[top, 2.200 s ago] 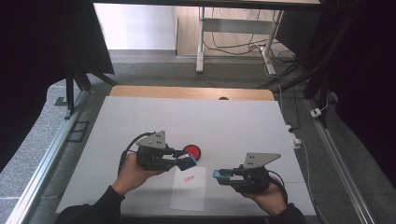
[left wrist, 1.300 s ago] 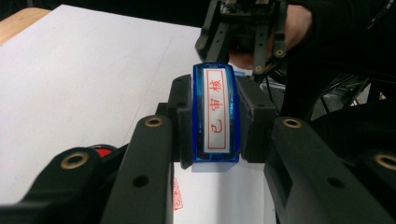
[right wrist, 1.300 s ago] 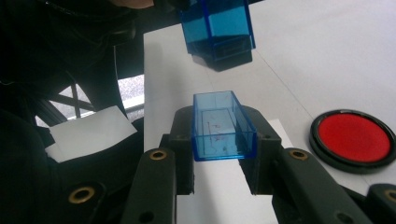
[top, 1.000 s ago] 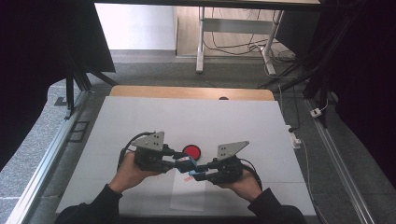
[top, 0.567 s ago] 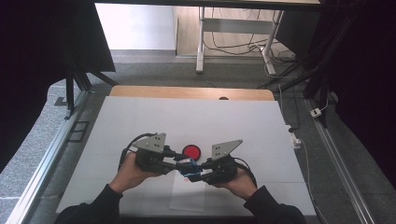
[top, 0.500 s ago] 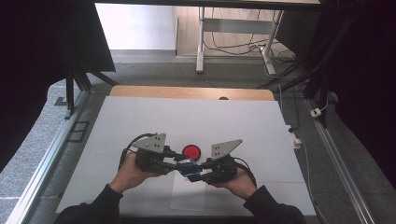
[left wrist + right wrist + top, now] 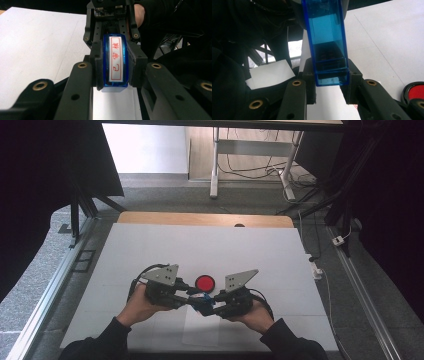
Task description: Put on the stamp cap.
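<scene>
Blue stamp (image 7: 115, 62) clamped btwn both tongs, far end hidden behind pads.

White desk (image 7: 150, 250), matte, faint seams crossing the top. Bare wooden strip (image 7: 200, 218) along the far edge. Near the middle, a round red ink pad (image 7: 204, 282) in a black rim, flat on the top. Closer to the near edge, a white paper sheet (image 7: 200, 332), lying flat, well apart from the side edges. Grey floor (image 7: 45, 250) all round.
</scene>
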Demonstrator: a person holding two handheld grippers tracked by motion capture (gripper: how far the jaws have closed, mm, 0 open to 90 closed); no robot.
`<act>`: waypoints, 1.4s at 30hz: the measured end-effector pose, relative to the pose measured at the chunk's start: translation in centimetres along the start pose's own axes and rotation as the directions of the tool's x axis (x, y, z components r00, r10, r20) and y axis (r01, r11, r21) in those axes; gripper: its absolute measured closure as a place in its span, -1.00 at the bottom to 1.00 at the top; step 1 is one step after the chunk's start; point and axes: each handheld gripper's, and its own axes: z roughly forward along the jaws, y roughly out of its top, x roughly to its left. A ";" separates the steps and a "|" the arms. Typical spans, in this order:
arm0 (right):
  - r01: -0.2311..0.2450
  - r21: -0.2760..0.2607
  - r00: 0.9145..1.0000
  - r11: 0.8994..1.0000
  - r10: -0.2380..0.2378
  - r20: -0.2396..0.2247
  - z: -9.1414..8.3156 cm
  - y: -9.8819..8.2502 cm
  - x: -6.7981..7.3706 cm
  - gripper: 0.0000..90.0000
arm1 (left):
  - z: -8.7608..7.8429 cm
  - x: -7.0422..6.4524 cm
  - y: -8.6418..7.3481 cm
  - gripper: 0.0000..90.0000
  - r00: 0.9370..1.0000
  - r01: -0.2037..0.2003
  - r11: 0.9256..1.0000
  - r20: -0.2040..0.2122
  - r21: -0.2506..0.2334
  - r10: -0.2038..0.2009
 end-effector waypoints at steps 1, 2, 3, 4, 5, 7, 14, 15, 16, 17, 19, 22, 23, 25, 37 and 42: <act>0.002 -0.002 1.000 1.000 -0.002 0.000 0.0 0.0 0.0 0.54 | 0.0 0.0 0.0 0.56 1.000 0.003 1.000 0.005 -0.003 -0.003; 0.011 -0.001 1.000 1.000 -0.011 0.000 0.0 0.0 0.0 0.54 | 0.0 0.1 -0.1 0.56 1.000 0.007 1.000 0.010 -0.006 -0.007; 0.019 0.001 1.000 1.000 -0.019 0.001 0.0 0.1 0.1 0.54 | 0.0 0.1 -0.1 0.56 1.000 0.010 1.000 0.016 -0.008 -0.010; 0.027 0.002 1.000 1.000 -0.027 0.003 0.0 0.1 0.2 0.54 | 0.0 0.2 -0.2 0.56 1.000 0.014 1.000 0.022 -0.012 -0.014; 0.034 -0.001 0.999 0.999 -0.034 0.003 0.0 0.1 0.2 0.54 | 0.0 0.2 -0.2 0.56 0.999 0.017 1.000 0.028 -0.016 -0.017; 0.047 0.000 0.999 0.999 -0.047 0.003 0.0 0.2 0.3 0.54 | 0.0 0.3 -0.3 0.56 0.999 0.025 0.999 0.035 -0.024 -0.024; 0.054 -0.001 0.999 0.999 -0.054 0.000 -0.2 0.3 0.3 0.55 | 0.1 0.6 -0.6 0.56 0.998 0.045 0.998 0.056 -0.053 -0.042; 0.050 -0.002 0.999 0.999 -0.050 0.000 -0.2 0.3 0.3 0.55 | 0.1 0.6 -0.6 0.56 0.997 0.047 0.997 0.057 -0.057 -0.044; 0.055 0.000 0.998 0.998 -0.055 0.003 -0.2 0.3 0.4 0.55 | 0.1 0.6 -0.7 0.56 0.997 0.050 0.997 0.059 -0.061 -0.047; 0.057 -0.001 0.998 0.998 -0.057 0.001 -0.2 0.3 0.4 0.55 | 0.1 0.5 -0.7 0.56 0.997 0.052 0.997 0.060 -0.064 -0.048; 0.062 0.001 0.998 0.998 -0.062 0.001 -0.3 0.3 0.4 0.55 | 0.2 0.6 -0.7 0.56 0.996 0.058 0.996 0.064 -0.072 -0.054; 0.064 0.001 0.998 0.998 -0.064 0.000 -0.3 0.3 0.4 0.55 | 0.2 0.6 -0.8 0.56 0.996 0.060 0.996 0.067 -0.072 -0.056; 0.063 0.002 0.998 0.998 -0.063 0.000 -0.3 0.3 0.4 0.55 | 0.2 0.6 -0.8 0.56 0.996 0.061 0.996 0.067 -0.069 -0.057; 0.060 -0.004 0.998 0.998 -0.060 0.002 -0.2 0.2 0.4 0.55 | 0.2 0.6 -0.7 0.56 0.997 0.056 0.997 0.060 -0.060 -0.052; 0.025 -0.013 0.999 1.000 -0.025 0.036 -0.1 0.0 0.2 0.42 | 0.2 0.5 -0.4 0.56 0.998 0.056 0.998 0.026 -0.035 -0.055; 0.014 -0.012 0.999 1.000 -0.014 0.047 -0.1 0.0 0.2 0.36 | 0.2 0.4 -0.3 0.56 0.998 0.057 0.998 0.017 -0.037 -0.057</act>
